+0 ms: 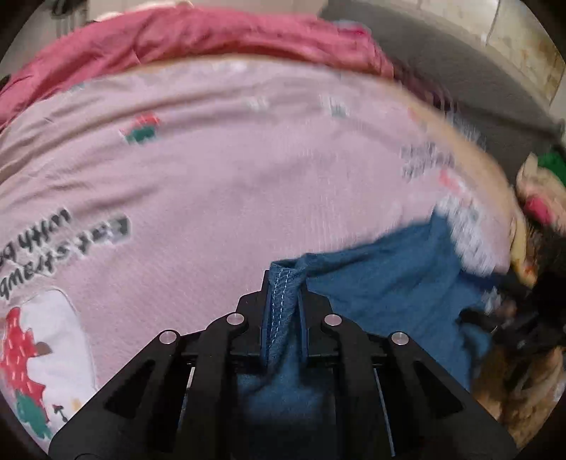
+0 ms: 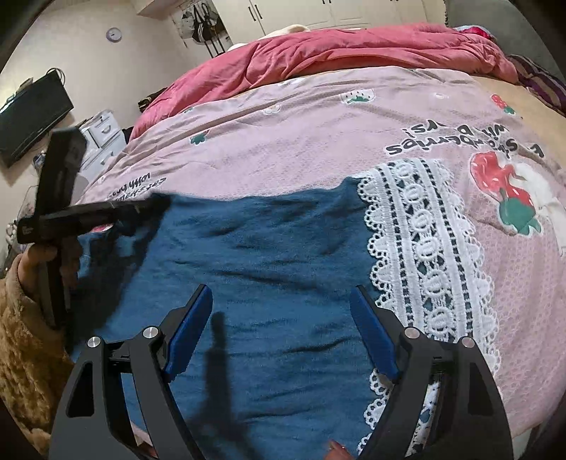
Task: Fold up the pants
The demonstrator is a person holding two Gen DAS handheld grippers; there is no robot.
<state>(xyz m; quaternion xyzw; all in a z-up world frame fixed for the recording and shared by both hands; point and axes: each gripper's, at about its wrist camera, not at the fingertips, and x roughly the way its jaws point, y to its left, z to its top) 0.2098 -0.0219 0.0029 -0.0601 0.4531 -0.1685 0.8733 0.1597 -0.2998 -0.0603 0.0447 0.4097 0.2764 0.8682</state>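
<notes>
Now, blue pants (image 2: 269, 254) spread flat across the pink strawberry-print bedspread (image 2: 283, 148), a band of white lace trim (image 2: 424, 254) running down their right-hand side. Left gripper (image 1: 283, 304) clamped tight on a stitched hem (image 1: 279, 300) of the blue cloth, fingers pinched together with the fabric bunched between them and trailing off to the right over the bedspread. Seen from the right wrist, the same left gripper (image 2: 141, 208) at the far left corner of the pants, motion-blurred, gripped by a hand in a fuzzy brown sleeve (image 2: 24, 336). Right gripper (image 2: 283, 336) hovering low over the middle of the pants, jaws spread wide, blue pads (image 2: 187, 336) empty, nothing between them but flat cloth. Looks like the first fold under way: one corner lifted, the other side not yet taken. Next move, probably: right gripper down onto the lace-side edge, closing on a matching corner, then both carrying the cloth across evenly so the two halves line up. Worth watching the lace, likely to snag or slip. Beyond all that, a rumpled red quilt (image 2: 336, 49) at the far end of the bed, white wardrobe doors (image 2: 300, 10) behind
</notes>
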